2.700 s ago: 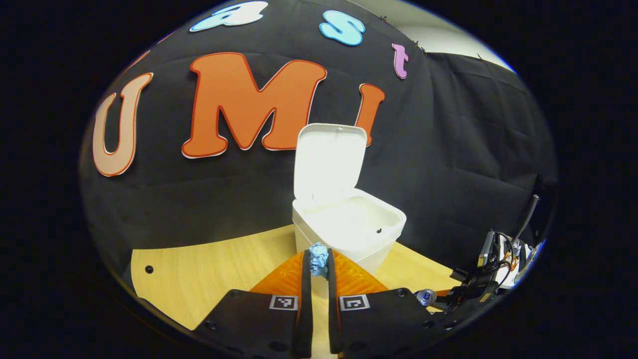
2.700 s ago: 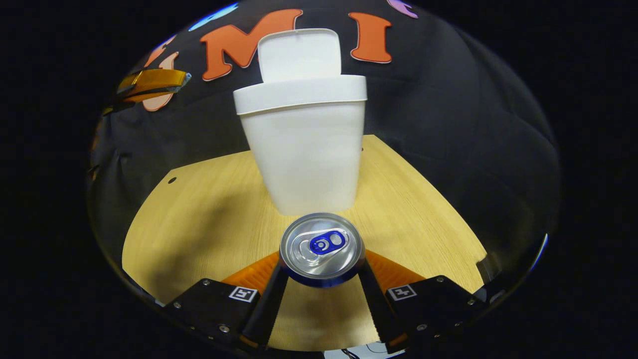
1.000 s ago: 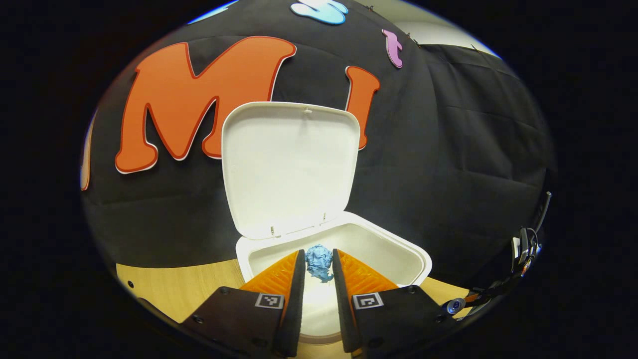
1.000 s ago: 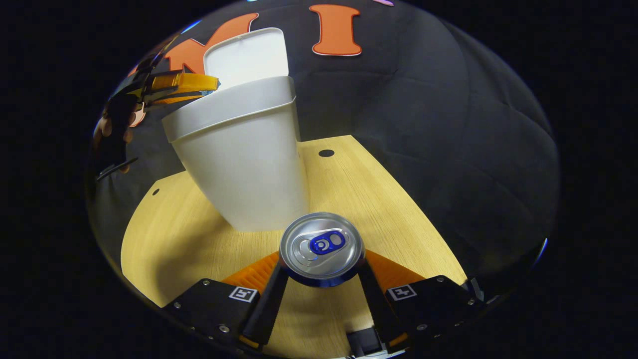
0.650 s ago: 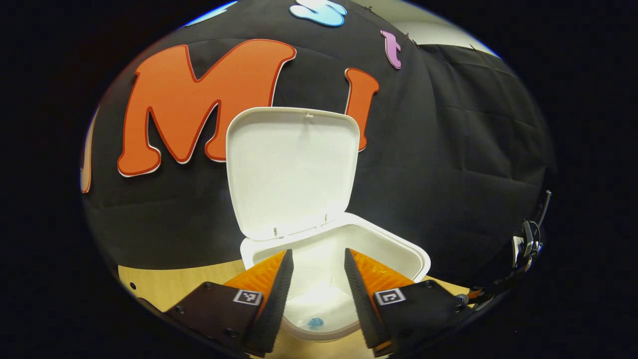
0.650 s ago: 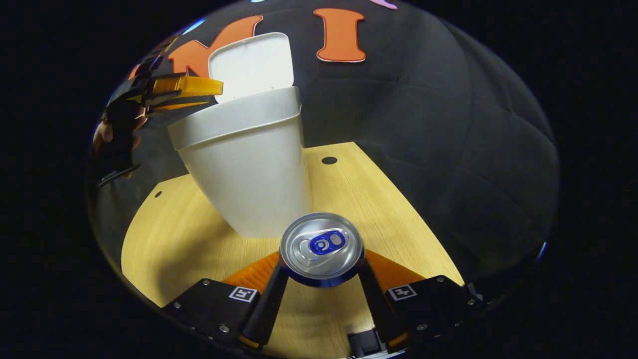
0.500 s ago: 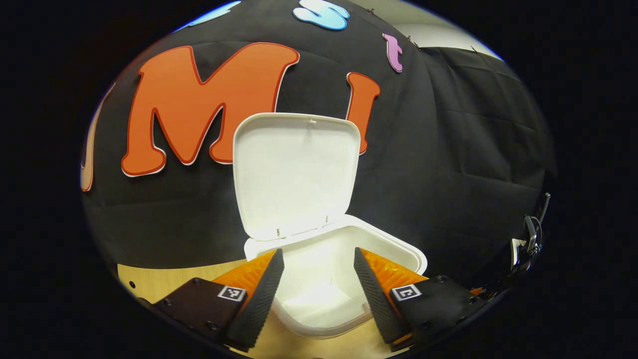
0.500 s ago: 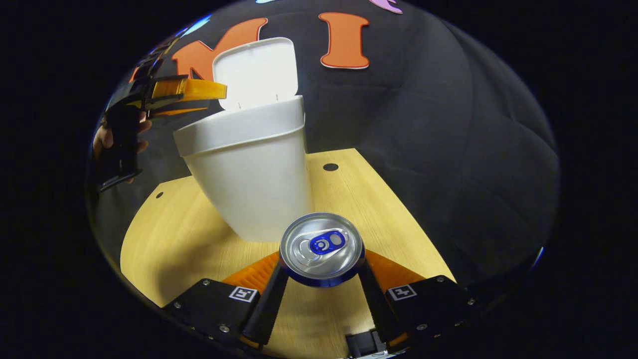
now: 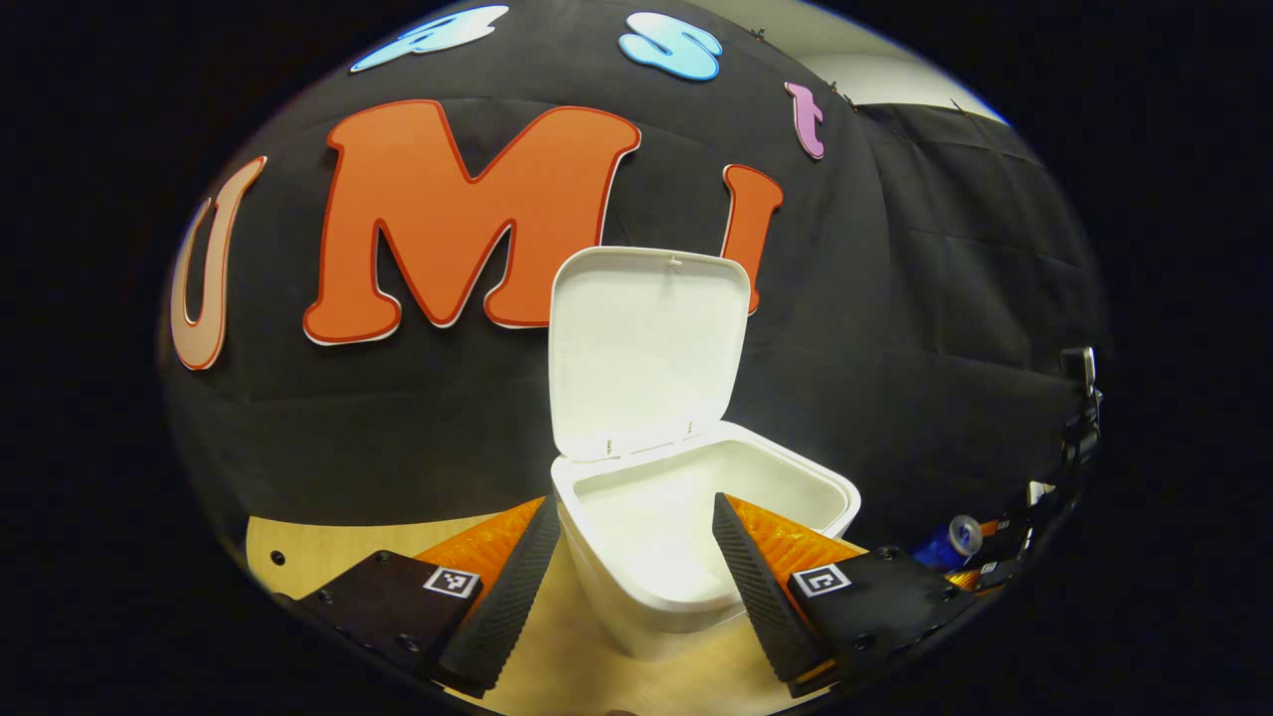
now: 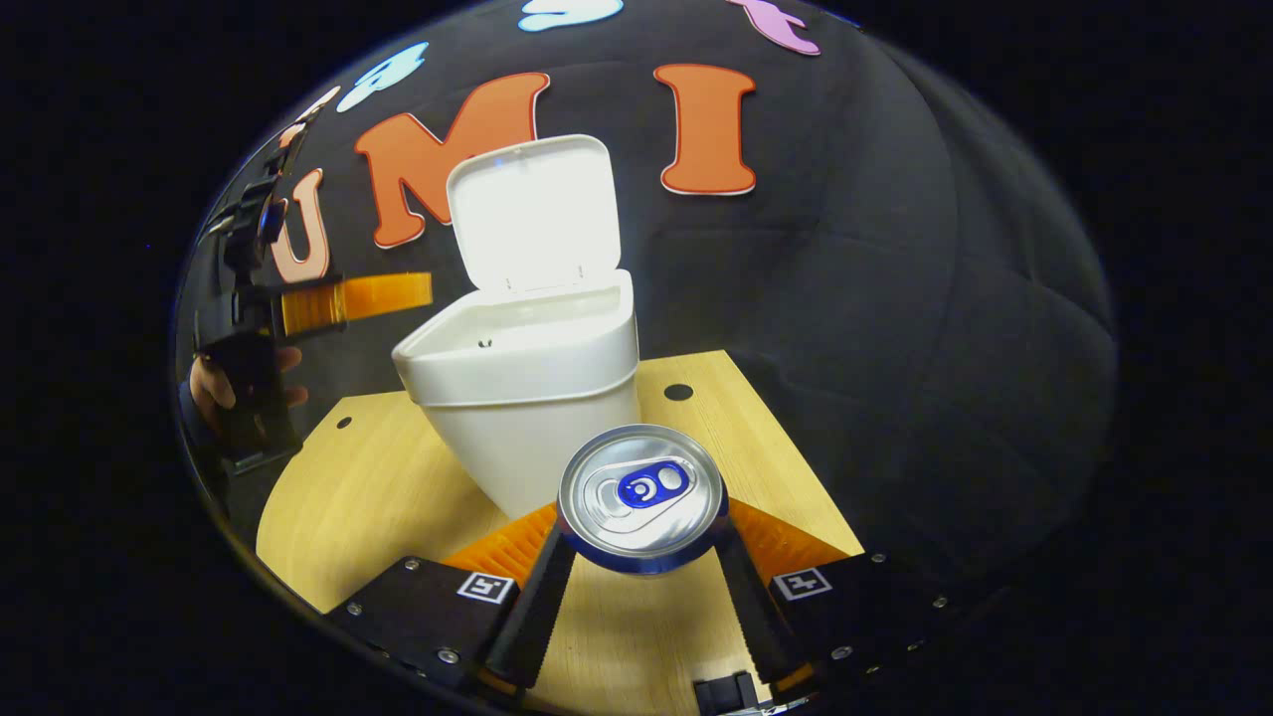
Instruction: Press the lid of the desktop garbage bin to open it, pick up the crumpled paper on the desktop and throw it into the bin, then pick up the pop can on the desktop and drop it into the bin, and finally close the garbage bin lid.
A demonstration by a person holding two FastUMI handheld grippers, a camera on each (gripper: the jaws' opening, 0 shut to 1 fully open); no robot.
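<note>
Two things matter: white plastic desktop bin [image 10: 527, 398], hinged lid [image 10: 532, 214] upright at 12 o'clock, and silver aluminium pop can [image 10: 641, 497], light, slick, dentable, clamped at its sides by right gripper [image 10: 641, 587]. Left gripper [image 9: 632, 577] gapes wide, empty. No legible writing.

Left gripper view: looks slightly downward from close range over the open bin [image 9: 696, 517] toward the cloth wall. Right gripper view: faces the bin [image 10: 527, 388] from farther back and lower, above the wooden tabletop [image 10: 378, 467]. Both views share the bin, its raised lid [image 9: 646, 348] and the tabletop.
</note>
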